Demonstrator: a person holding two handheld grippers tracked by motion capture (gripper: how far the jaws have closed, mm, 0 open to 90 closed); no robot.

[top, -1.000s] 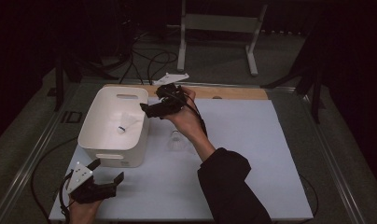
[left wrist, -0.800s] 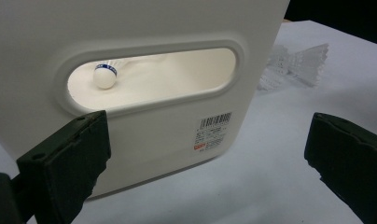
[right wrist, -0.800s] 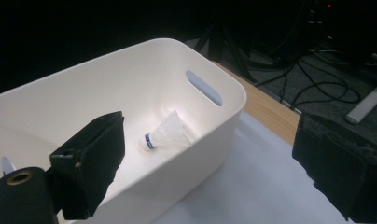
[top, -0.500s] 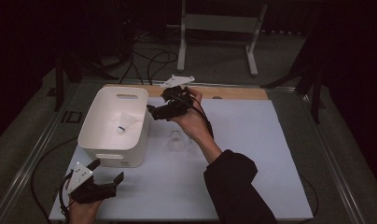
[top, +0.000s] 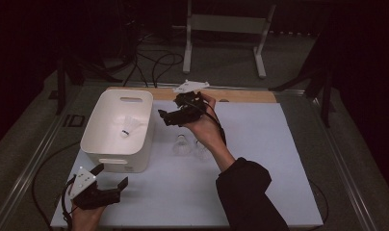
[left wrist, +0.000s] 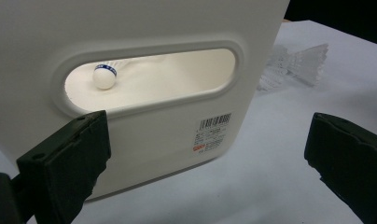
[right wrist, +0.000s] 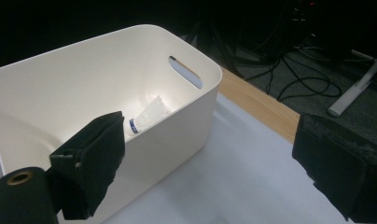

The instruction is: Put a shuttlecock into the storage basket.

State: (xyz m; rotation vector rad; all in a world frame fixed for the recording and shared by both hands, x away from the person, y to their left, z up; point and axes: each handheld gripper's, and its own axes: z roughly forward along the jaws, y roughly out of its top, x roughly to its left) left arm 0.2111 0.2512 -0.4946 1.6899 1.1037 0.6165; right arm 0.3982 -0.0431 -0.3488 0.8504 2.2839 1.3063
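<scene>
On my high view the white bin [top: 116,130] sits at nine o'clock on the white table [top: 260,144], one shuttlecock [top: 127,126] lying inside it and two more shuttlecocks [top: 181,144] standing just right of it. My right gripper [top: 171,116] hangs beside the bin's rim, jaws wide apart and empty. My left gripper [top: 113,179] rests at seven o'clock, jaws also spread with nothing between them.

White shuttlecock [top: 127,127] inside white bin [top: 102,144]

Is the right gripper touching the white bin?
Apart. In the right gripper view the open jaws of the right gripper hold nothing and the white bin sits beyond them; the high view shows the gripper raised beside its rim.
</scene>
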